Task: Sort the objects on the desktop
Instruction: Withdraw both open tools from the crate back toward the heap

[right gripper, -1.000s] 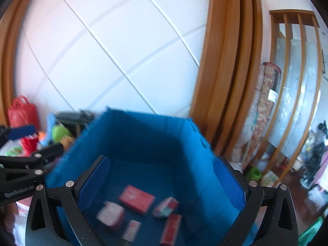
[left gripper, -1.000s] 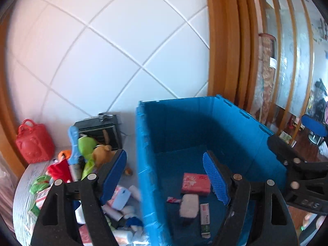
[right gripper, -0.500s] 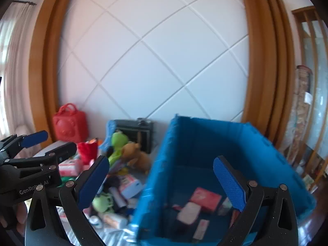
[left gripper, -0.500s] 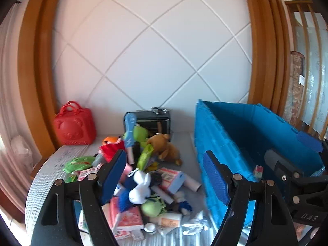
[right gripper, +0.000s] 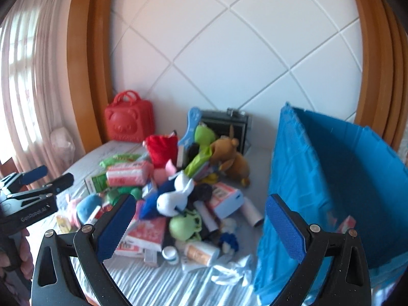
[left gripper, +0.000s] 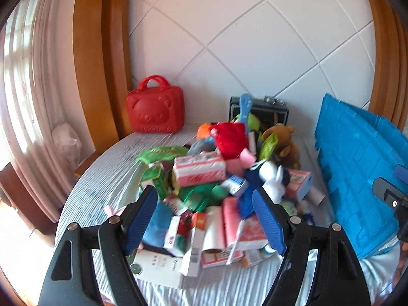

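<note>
A heap of small objects covers the round table (left gripper: 97, 178): a pink tissue pack (left gripper: 199, 169), a red pouch (left gripper: 230, 137), a white rabbit toy (left gripper: 271, 178), a brown plush bear (right gripper: 229, 156) and several boxes. My left gripper (left gripper: 204, 220) hangs open over the near side of the heap, with nothing between its blue pads. My right gripper (right gripper: 201, 228) is open too, above the heap's right side beside the blue crate (right gripper: 318, 178). The left gripper (right gripper: 38, 178) also shows at the left edge of the right wrist view.
A red bear-faced case (left gripper: 155, 111) stands against the tiled wall at the back left. A dark box (left gripper: 260, 111) stands behind the heap. The blue crate (left gripper: 357, 178) takes up the table's right side, with a pink box (right gripper: 345, 223) inside. Curtains hang at the far left.
Both grippers have swung left from over the blue crate and dipped towards the heap of objects. The crate now lies at the right edge. Both pairs of jaws kept the same width.
</note>
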A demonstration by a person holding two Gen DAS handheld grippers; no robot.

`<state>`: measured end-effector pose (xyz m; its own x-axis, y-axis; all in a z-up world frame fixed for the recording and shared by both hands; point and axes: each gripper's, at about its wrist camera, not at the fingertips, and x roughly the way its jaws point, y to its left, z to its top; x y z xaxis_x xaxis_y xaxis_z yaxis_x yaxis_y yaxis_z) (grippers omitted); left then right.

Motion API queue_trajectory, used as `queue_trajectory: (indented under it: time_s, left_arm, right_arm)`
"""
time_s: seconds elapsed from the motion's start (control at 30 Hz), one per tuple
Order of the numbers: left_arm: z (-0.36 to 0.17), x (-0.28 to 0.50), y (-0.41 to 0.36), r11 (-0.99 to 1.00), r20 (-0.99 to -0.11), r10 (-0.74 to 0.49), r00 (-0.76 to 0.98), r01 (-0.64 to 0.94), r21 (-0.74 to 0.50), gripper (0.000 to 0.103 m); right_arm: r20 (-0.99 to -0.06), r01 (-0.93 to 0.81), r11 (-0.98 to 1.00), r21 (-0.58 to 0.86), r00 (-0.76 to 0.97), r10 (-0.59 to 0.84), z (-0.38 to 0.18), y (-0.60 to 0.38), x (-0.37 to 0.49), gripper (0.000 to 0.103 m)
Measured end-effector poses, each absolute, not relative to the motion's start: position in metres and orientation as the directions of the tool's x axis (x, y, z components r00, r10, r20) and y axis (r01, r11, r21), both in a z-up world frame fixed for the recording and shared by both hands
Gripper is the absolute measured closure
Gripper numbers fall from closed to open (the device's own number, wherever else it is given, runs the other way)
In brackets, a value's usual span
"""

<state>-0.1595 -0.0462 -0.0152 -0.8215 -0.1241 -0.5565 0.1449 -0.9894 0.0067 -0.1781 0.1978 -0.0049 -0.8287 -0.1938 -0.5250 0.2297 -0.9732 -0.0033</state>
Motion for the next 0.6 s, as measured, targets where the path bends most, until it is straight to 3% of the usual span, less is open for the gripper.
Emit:
queue_trajectory:
  time_s: [0.4,0.6]
  left_arm:
    - [-0.117,-0.162,-0.047,-0.999,-0.722,-0.031,-0.691,0.044,0.001,0.026]
    - [-0.162,-0.156,-0.073,-0.996,-0.776,-0.046,-0.629,0.088,-0.012,0.026]
  right_arm:
    - [-0.718,0.226,-0.969,0.099,-0.658,-0.227,-0.123,0.173,-0.200,0.000]
    - [-0.798,0.226,-0.974,0.035,-0.580,-0.163,-0.177,0.168,-0.192,0.000]
